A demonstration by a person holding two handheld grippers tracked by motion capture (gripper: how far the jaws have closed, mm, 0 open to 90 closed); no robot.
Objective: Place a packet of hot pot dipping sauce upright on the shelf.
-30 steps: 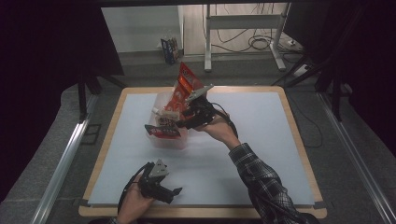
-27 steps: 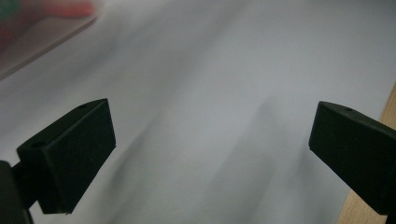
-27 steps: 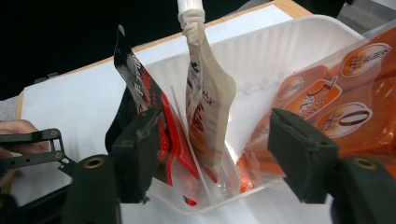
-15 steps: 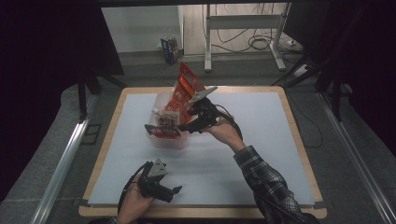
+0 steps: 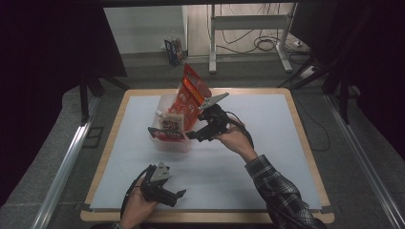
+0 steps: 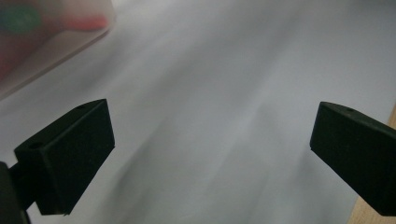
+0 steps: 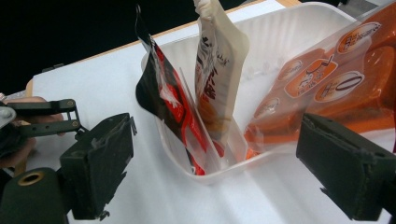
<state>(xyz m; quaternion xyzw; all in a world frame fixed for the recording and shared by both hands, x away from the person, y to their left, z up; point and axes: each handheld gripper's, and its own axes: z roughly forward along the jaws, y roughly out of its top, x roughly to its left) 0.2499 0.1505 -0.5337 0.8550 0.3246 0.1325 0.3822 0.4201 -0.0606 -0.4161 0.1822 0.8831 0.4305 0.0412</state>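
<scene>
High view: the right gripper (image 5: 193,135) sits just right of the translucent white plastic tub (image 5: 165,141) at the table's centre, its jaws released and just widened, nothing between them. Inside the tub stand three pouches: a black-and-red foil pouch (image 7: 161,100) at the left, a cream spouted pouch (image 7: 217,65) in the middle, and an orange printed pouch (image 7: 327,81) leaning right. The left gripper (image 5: 177,194) rests released at the near edge of the white table mat (image 5: 267,124).
</scene>
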